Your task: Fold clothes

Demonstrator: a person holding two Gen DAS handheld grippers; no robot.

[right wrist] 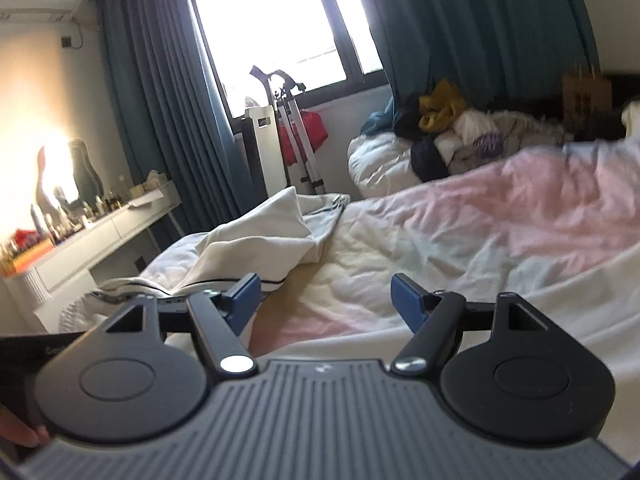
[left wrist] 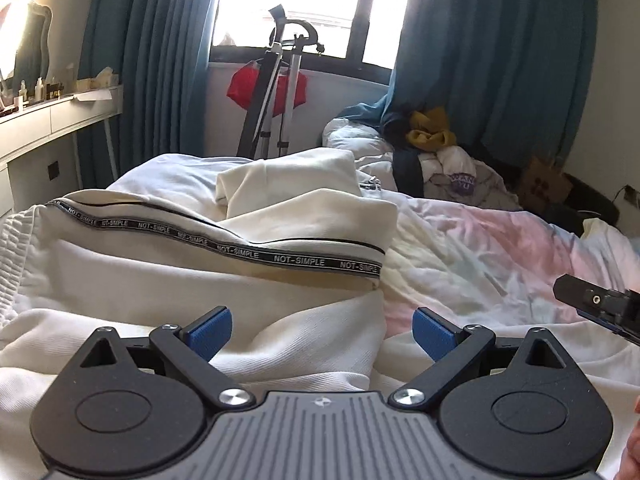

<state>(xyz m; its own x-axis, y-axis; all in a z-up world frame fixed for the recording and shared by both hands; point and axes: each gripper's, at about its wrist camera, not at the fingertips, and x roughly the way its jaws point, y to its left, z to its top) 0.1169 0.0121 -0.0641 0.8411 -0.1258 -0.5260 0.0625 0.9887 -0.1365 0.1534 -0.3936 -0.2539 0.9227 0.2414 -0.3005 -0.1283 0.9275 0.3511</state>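
- Your left gripper [left wrist: 322, 330] stands wide, blue pads [left wrist: 212, 330] empty, poised low over the cream trousers [left wrist: 200, 280].
- Your right gripper [right wrist: 325, 300] also gapes, nothing between its pads, over the bedsheet [right wrist: 460, 240].
- Trousers: soft ribbed knit, crumpled on the bed's left side, black "NOT-SIMPLE" stripe [left wrist: 240, 250] running along the leg.
- Sheet: wrinkled, pastel pink and white.

Both wrist cams low, bed [left wrist: 480, 240] + window [right wrist: 264, 28] shared
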